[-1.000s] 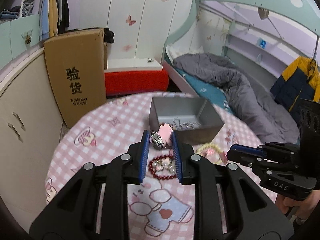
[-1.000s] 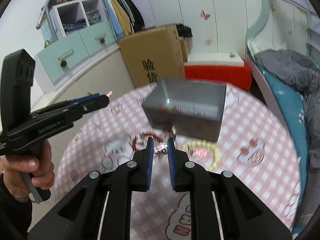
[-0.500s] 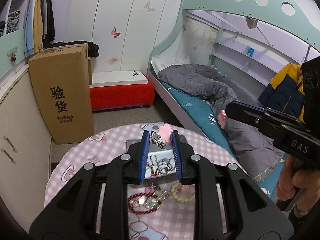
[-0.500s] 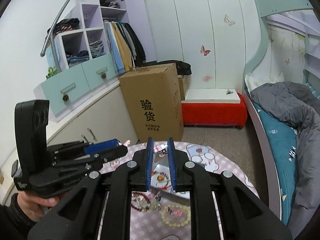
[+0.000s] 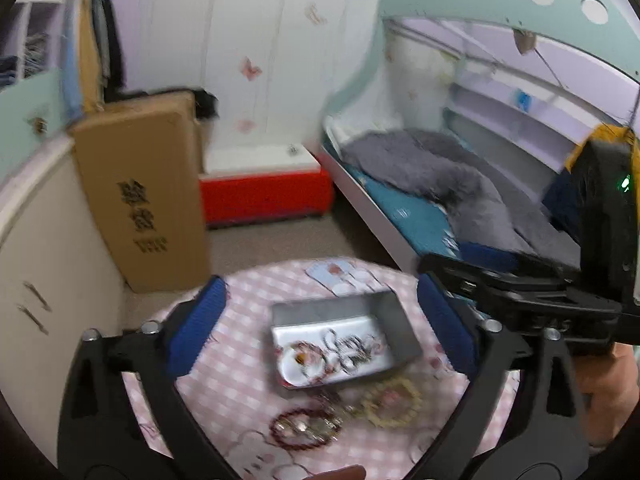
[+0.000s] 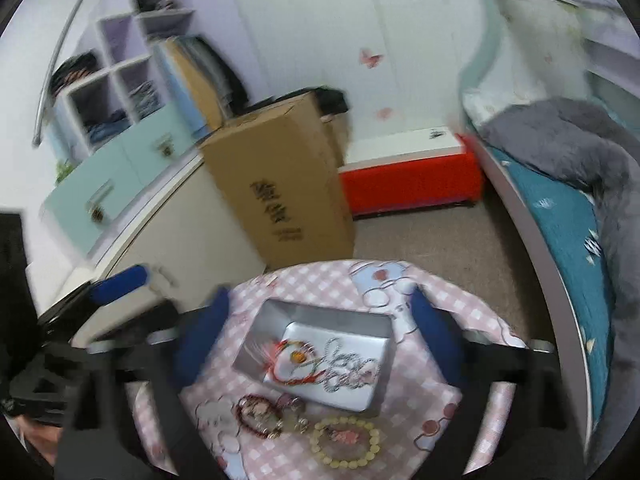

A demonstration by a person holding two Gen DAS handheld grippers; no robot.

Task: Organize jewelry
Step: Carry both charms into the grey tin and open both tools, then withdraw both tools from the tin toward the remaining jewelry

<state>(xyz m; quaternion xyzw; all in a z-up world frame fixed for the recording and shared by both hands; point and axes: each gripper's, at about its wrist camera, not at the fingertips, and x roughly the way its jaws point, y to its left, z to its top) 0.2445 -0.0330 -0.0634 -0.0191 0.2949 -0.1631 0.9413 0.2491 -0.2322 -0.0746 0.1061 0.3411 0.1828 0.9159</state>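
A grey metal tray (image 5: 400, 320) stands on the round table with its pink checked cloth (image 5: 240, 384). A silver chain (image 5: 352, 348) and a red cord bracelet (image 6: 296, 360) lie inside it. In front of the tray (image 6: 320, 312), on the cloth, lie a dark red bead bracelet (image 6: 256, 416) and a cream bead bracelet (image 6: 346, 444). My left gripper (image 5: 320, 300) hovers above the tray, its jaws opening wide with nothing between the blue pads. My right gripper (image 6: 320, 308) hangs over the same tray, jaws also opening and empty.
A tall cardboard box (image 6: 280, 192) leans on a cream cabinet (image 5: 48, 264) behind the table. A red bench (image 5: 264, 196) and a bed with a grey duvet (image 5: 440, 176) stand beyond. A person's hand (image 5: 608, 392) holds the right gripper's handle.
Both grippers were shut on small pieces, the left on a pink clip, and now stand wide apart and empty. They have also risen from table height to over the tray.
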